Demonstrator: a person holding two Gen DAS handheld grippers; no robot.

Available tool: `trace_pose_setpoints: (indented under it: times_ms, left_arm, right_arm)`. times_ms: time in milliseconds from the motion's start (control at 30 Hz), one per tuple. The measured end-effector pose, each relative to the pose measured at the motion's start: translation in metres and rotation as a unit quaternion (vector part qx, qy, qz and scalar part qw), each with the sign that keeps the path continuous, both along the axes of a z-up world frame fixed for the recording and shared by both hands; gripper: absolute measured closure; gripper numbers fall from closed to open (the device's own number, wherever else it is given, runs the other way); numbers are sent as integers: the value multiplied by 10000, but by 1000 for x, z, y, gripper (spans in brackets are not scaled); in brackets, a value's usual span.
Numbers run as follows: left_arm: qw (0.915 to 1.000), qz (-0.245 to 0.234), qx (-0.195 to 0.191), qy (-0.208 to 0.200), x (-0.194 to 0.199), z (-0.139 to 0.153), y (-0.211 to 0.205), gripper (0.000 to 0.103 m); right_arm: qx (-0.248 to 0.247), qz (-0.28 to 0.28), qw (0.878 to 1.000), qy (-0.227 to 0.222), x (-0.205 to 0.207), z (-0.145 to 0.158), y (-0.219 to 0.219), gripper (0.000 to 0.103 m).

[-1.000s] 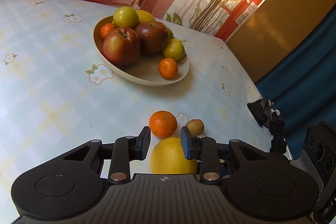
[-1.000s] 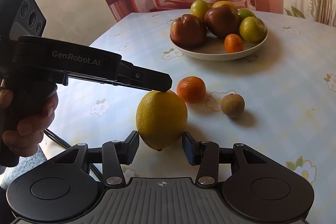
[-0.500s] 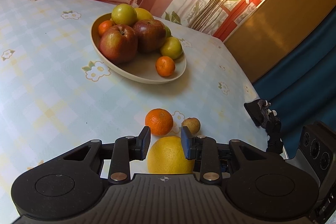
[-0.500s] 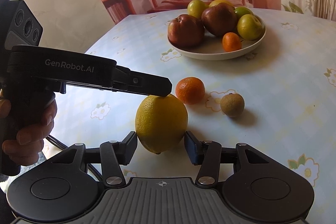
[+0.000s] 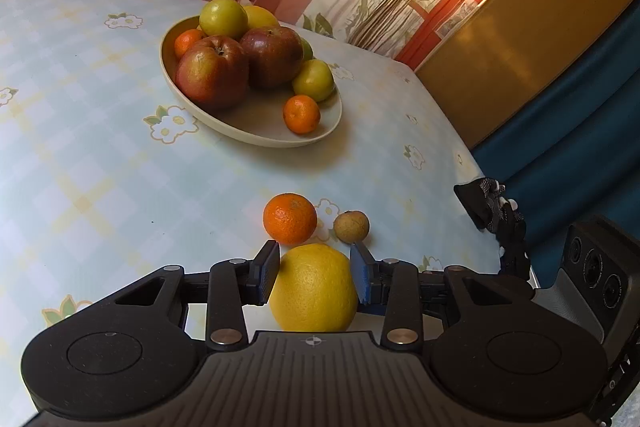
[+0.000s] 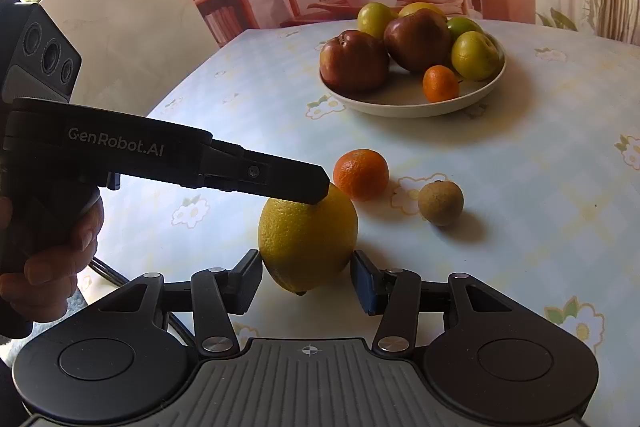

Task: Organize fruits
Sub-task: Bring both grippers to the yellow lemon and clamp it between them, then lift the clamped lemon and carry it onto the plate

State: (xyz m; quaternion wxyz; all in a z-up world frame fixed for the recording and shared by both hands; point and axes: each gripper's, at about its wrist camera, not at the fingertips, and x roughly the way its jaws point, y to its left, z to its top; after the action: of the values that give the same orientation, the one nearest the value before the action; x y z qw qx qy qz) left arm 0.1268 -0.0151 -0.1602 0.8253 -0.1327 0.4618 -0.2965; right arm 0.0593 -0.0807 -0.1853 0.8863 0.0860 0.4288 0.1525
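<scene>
My left hand [image 6: 48,243] is wrapped round the pistol-style handle at the far left of the right wrist view, fingers curled, and the left gripper [image 5: 314,273] reaches out almost level from there, pointing right and a touch downward. Its two pads sit right up against the sides of the big lemon [image 5: 314,289], one on each flank, so it's clamped on the lemon; seen from the side, the fingertip [image 6: 308,185] rests on the fruit's upper shoulder. The right gripper [image 6: 307,277] comes in low from the near side with its jaws spread wide, one on either side of the same lemon [image 6: 308,237], the left pad just about touching the peel and the right one a hair off, so I can't honestly say it's gripping anything. The lemon's pointed end faces down toward the flowery tablecloth [image 6: 540,187]; whether it's quite touching the cloth I can't tell. Just past it sits a loose mandarin [image 6: 361,174], and right of that a small brownish round fruit [image 6: 440,202], the two close but apart. Further back is the pale bowl [image 6: 404,105] holding two red apples, a few green-yellow fruits and a small mandarin [image 6: 441,83].
</scene>
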Motion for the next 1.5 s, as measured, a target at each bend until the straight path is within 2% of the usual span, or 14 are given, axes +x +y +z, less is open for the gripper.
trace_pose_setpoints:
  times_ms: [300,567,900,1500]
  left_arm:
    - [9994,134,-220,-247,15,26,2,63]
    - [9976,230,-169,-629,52,53,-12,63]
    - [9985,339,96,-421,103,42,-27,62]
    - [9978,532,348,-211,119,30,-32,63]
  right_arm:
    - [-208,55,9990,-390,12,26,-3,58]
    - [-451,42,9957,-814,56,53,-16,58]
    - [-435,-56,9973,-593,113,38,-35,58]
    - [-278,-180,9987,-393,134,19,-40,58]
